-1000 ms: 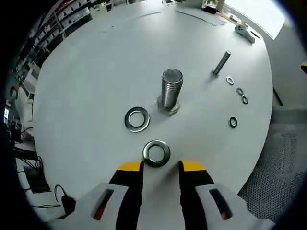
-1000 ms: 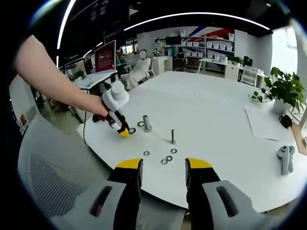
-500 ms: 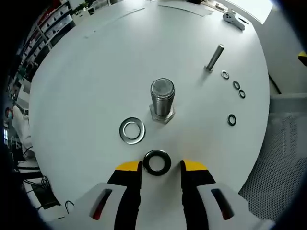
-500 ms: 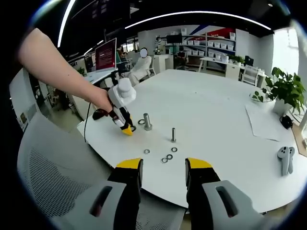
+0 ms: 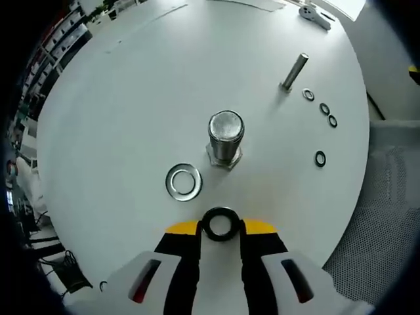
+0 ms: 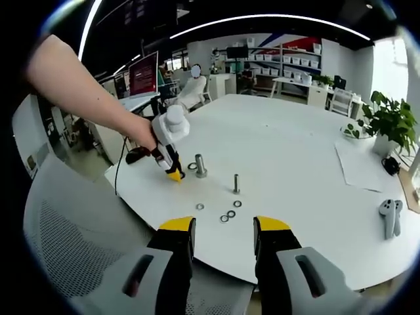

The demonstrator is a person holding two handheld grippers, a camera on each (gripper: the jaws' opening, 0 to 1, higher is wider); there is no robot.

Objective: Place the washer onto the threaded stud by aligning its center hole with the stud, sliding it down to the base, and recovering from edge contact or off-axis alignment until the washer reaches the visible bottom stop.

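**Left jaws close in on the washer**

Closing since half a second ago, the left gripper (image 5: 220, 228) now has its yellow-tipped jaws drawn in against the dark washer (image 5: 220, 224), which sits pinched between them just above the white table (image 5: 118, 118); earlier the jaws stood apart on either side of it. Just beyond and to the left lies a second, bright washer (image 5: 183, 182), flat on the table. Past that stands the threaded stud (image 5: 226, 136), upright on its hex base and bare of any washer. Farther off, toward the table's far edge, a slimmer bolt (image 5: 294, 71) stands, with four small washers (image 5: 324, 109) strung out beside it.

In the right gripper view, the right gripper (image 6: 222, 230) hangs near the table's edge with its jaws spread and nothing between them. Across the table a person's hand (image 6: 141, 134) holds the left gripper (image 6: 173, 172) tip-down beside the threaded stud (image 6: 200, 165). A potted plant (image 6: 386, 128) stands at the far right.
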